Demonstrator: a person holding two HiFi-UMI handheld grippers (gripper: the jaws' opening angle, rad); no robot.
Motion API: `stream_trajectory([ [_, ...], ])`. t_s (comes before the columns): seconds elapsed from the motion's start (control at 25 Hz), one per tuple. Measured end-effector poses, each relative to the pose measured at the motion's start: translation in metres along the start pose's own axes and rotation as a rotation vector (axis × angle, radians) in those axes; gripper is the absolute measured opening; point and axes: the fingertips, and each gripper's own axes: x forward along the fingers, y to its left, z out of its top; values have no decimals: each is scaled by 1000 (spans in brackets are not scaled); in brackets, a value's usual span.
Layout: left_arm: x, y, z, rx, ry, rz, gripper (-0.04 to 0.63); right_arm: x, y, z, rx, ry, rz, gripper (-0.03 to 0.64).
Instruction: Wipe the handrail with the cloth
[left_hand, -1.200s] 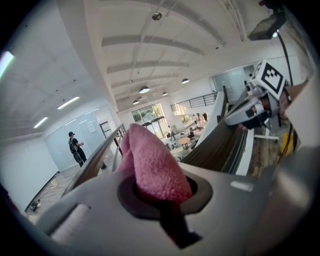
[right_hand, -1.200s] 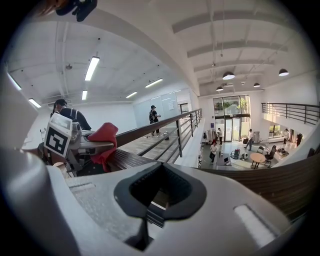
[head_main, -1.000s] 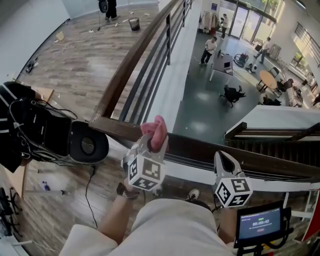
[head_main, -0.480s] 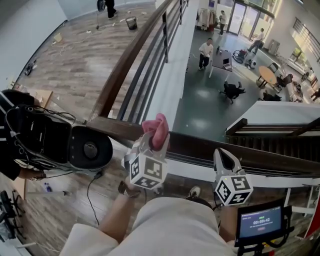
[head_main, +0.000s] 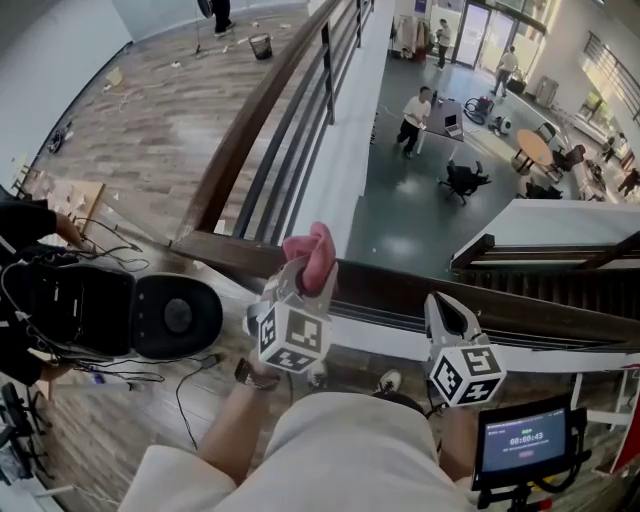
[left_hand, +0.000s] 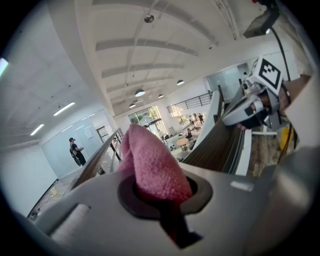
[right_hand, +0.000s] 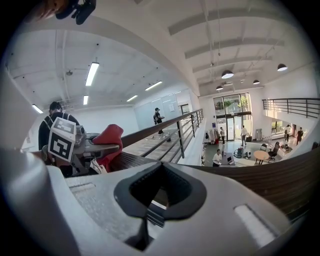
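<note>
Pink cloth (head_main: 311, 255) sticks up from the left gripper (head_main: 303, 280), whose 2 jaws pinch it, right by the brown handrail (head_main: 410, 293). The right gripper (head_main: 446, 312) is pressed together on nothing. Wiping looks ready to start: next, press the cloth on the handrail and slide.

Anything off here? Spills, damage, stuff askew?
Only litter: scraps lie scattered over the wood floor out to the bin, and loose cables trail on the floor below the handrail. The handrail and cloth look intact.
</note>
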Motion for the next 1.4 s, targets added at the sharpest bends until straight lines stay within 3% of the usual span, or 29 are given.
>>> stream_trajectory([
  [1.4, 7, -20, 14, 43, -22, -2, 32, -5, -11, 4, 22, -19, -8, 3],
])
